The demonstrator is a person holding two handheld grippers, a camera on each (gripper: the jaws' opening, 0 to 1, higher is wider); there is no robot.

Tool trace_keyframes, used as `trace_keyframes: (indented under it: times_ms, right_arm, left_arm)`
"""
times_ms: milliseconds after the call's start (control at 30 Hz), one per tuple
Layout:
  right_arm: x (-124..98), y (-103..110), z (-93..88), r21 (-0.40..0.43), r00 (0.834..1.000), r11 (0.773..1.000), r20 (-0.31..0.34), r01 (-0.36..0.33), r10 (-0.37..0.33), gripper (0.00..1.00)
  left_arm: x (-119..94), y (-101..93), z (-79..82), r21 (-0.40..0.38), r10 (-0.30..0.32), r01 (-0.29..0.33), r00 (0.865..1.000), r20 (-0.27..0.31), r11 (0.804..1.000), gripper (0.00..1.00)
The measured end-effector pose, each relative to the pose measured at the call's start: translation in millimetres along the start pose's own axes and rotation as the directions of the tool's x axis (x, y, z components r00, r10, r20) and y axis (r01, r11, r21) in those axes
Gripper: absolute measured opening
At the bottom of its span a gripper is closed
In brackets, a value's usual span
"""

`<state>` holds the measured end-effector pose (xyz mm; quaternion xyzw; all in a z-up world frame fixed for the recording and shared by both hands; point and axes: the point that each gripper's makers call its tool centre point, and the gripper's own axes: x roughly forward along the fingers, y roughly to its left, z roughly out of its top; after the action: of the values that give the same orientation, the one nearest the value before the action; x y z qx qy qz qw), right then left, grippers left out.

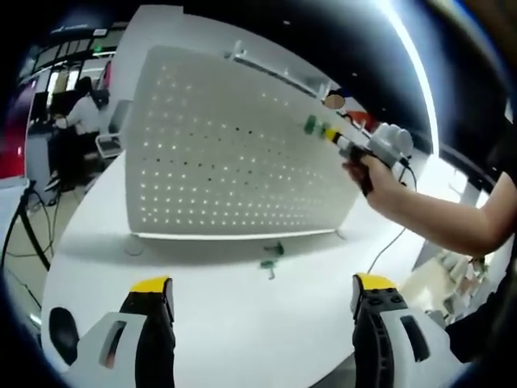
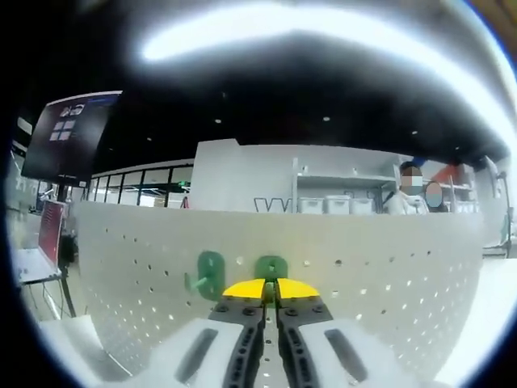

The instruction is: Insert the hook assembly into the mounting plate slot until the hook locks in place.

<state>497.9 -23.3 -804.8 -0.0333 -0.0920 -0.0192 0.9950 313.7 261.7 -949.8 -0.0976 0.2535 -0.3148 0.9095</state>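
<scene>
A white pegboard [image 1: 226,162] stands upright on the white table [image 1: 218,323]. In the left gripper view a hand holds my right gripper [image 1: 333,136] against the board's upper right, beside two green hooks [image 1: 311,125]. Two more small green pieces [image 1: 273,250] lie on the table at the board's foot. My left gripper [image 1: 262,284] hangs open over the table's near part, with nothing between its jaws. In the right gripper view my right gripper [image 2: 271,284] is shut, its yellow tips on a green hook [image 2: 271,267] at the pegboard [image 2: 388,267]. A second green hook [image 2: 210,275] sits in the board just to its left.
A thin cable [image 1: 388,242] trails over the table at the right, under the person's forearm [image 1: 444,214]. People sit at desks [image 1: 81,113] far left. Shelves with boxes [image 2: 339,202] and a person [image 2: 408,194] are behind the board; a dark screen [image 2: 69,133] hangs at the left.
</scene>
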Motion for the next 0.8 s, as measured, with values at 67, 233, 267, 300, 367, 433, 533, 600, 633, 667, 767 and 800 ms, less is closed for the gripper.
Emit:
trace_keyframes:
  times_ms: [67,233,267,300,367,433,533,600,633,667,767,800]
  right_arm:
    - [-0.2,1.7,-5.3,0.022,1.000,1.000,-0.030,-0.009,0.010,0.03]
    - [-7.5,-2.8,1.5,0.057,1.000,0.998,-0.028,0.000,0.002,0.13]
    - [-8.7,-3.7,3.3,0.056,1.000,0.998,-0.026,0.003,-0.001,0.13]
    - [-12.5,-7.3,11.8,0.066,1.000,0.998,-0.003,0.014,-0.014,0.13]
    - [-17.6,-6.7,25.2,0.083,1.000,0.997,0.032,-0.003,0.000,0.14]
    - [-24.5,-7.8,37.3,0.050,0.999,0.999,0.051,-0.003,0.000,0.14]
    - [-35.5,-7.4,49.9,0.021,0.998,0.999,0.066,-0.025,0.024,0.15]
    - [-46.6,-11.1,58.0,0.017,0.995,1.000,0.097,-0.021,0.020,0.14]
    - [-50.0,-11.5,58.8,0.018,0.995,0.999,0.095,-0.028,0.026,0.14]
    - [-54.2,-11.9,59.0,0.017,0.996,0.999,0.087,-0.033,0.032,0.14]
    - [-63.9,-11.6,53.2,0.018,0.996,0.998,0.060,-0.061,0.059,0.14]
    - [-67.0,-10.4,49.6,0.011,0.997,0.998,0.045,-0.068,0.067,0.14]
  left_arm:
    - [0.2,0.2,-1.3,0.004,-0.001,0.001,1.000,-0.008,1.000,0.93]
    - [-1.8,-2.0,-1.6,0.002,-0.005,0.005,1.000,-0.008,1.000,0.94]
    - [-2.0,-2.1,-2.2,0.004,-0.005,0.005,1.000,-0.010,1.000,0.94]
    - [-2.2,-2.5,-3.6,0.004,-0.005,0.005,1.000,-0.015,1.000,0.94]
    - [-2.0,-2.6,-4.7,0.002,-0.006,0.006,1.000,-0.018,1.000,0.94]
    - [-1.4,-4.3,-5.1,-0.002,-0.011,0.011,1.000,-0.018,1.000,0.94]
    - [-0.8,-6.6,-6.8,0.006,-0.010,0.011,1.000,-0.029,1.000,0.94]
    - [-0.7,-7.4,-7.6,0.008,-0.013,0.013,0.999,-0.035,1.000,0.94]
    - [-0.8,-7.6,-7.9,0.009,-0.013,0.013,0.999,-0.037,1.000,0.94]
    - [-1.3,-8.6,-8.6,0.009,-0.014,0.015,0.999,-0.040,1.000,0.94]
    - [-2.4,-10.7,-9.4,0.011,-0.016,0.017,0.999,-0.044,1.000,0.94]
    - [-2.6,-11.3,-10.0,0.013,-0.017,0.017,0.999,-0.047,1.000,0.94]
